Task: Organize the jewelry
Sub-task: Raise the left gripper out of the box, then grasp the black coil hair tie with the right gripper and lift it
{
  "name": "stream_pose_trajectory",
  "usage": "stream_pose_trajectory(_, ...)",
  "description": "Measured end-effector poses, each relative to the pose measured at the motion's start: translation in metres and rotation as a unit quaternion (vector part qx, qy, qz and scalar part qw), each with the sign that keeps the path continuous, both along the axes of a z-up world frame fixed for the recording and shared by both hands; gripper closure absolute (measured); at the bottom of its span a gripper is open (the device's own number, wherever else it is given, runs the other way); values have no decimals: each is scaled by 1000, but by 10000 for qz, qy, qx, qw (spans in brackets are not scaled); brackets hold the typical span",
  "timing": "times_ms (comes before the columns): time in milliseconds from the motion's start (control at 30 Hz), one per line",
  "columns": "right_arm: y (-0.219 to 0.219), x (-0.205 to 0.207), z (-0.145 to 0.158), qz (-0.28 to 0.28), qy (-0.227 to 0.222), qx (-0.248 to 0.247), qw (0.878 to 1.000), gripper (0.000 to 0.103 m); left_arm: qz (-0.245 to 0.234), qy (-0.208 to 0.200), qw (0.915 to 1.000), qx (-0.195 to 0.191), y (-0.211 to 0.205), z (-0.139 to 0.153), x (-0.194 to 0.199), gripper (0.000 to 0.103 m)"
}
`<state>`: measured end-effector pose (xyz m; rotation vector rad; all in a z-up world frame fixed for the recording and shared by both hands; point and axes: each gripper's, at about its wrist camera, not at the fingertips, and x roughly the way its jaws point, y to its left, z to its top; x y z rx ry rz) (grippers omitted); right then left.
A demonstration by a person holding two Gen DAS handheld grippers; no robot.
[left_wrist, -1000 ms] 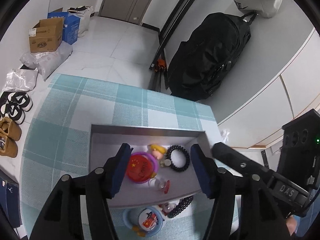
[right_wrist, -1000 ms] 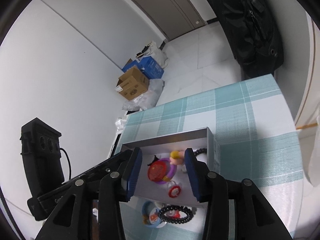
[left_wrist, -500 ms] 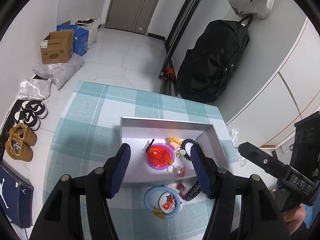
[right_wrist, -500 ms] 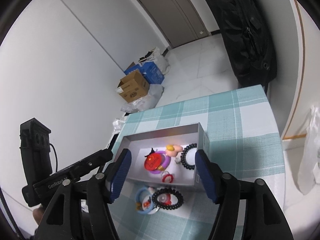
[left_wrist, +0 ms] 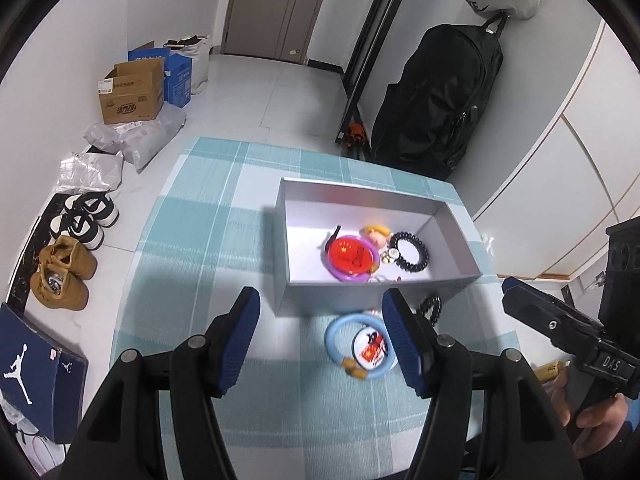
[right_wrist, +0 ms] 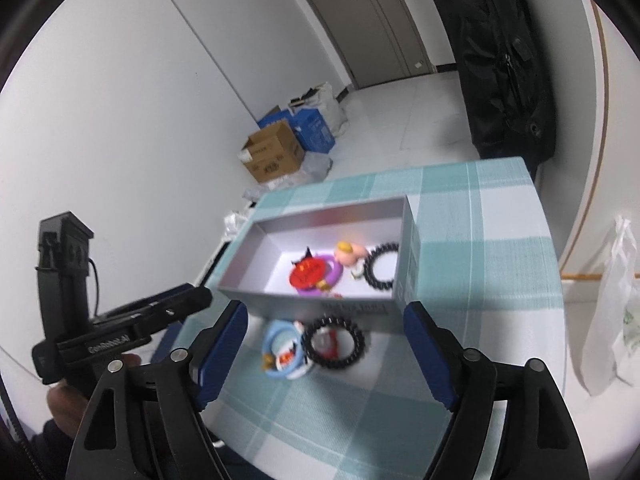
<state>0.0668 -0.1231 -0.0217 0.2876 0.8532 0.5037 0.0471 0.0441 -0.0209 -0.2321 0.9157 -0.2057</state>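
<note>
Left wrist view, left to right:
- Navy shoebox (left_wrist: 38, 368), lower left edge, on the floor.
- Tan boots (left_wrist: 64, 272) and black-and-white sneakers (left_wrist: 86, 216), left edge.
- Cardboard carton (left_wrist: 132, 92), upper left.
- Left gripper (left_wrist: 320, 338), bottom centre: jaws parted at a middling width, nothing between the pads.
- Checked tablecloth (left_wrist: 200, 240), teal and white, centre.
- Silver tray box (left_wrist: 348, 294), centre right, containing a red-and-purple disc bracelet (left_wrist: 352, 258), a small pink figure (left_wrist: 376, 234) and a black bead bracelet (left_wrist: 412, 254) to the right.
- Light blue ring bracelet (left_wrist: 340, 336), on the cloth just below the box, beside the right pad.
- Black bag (left_wrist: 440, 92), upper right, against the wall.

Right wrist view:
- Right gripper (right_wrist: 326, 354), bottom centre: jaws wide and just been opening, empty, above a black coil bracelet (right_wrist: 334, 346) lying on the cloth.
</note>
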Motion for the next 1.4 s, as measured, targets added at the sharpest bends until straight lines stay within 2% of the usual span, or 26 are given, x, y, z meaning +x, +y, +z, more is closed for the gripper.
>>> stream_pose_trajectory(167,5,-6,-11,33,137,-237,9996,21,-42,105,9999,114,-6,-5,-8,43)
stream_pose_trajectory(233,9,-6,-18,76,210,-381,9990,18,-65,99,9998,168,-9,-7,-12,34)
stream_pose_trajectory(300,14,-6,-25,86,336,-520,9980,16,-55,115,9996,237,-11,-10,-15,32)
stream_pose_trajectory(467,23,0,-44,105,627,-664,9958,16,-28,129,9996,266,-11,-14,-16,32)
stream_pose_trajectory(567,26,5,-49,88,699,-673,9952,16,-26,234,9996,156,-9,-17,-15,32)
stream_pose_trajectory(1100,40,19,-55,40,653,-749,9950,17,-168,348,9991,196,-17,-23,-15,32)
stream_pose_trajectory(1167,41,19,-55,46,646,-728,9952,20,-159,345,9991,193,-17,-23,-15,32)
stream_pose_trajectory(1233,43,20,-55,59,655,-745,9950,35,-137,349,9991,187,-16,-24,-15,32)
stream_pose_trajectory(1333,44,24,-56,91,715,-757,9945,52,-99,384,9991,159,-14,-25,-14,32)
stream_pose_trajectory(1400,45,25,-56,92,739,-722,9946,55,-73,424,9990,108,-13,-26,-13,32)
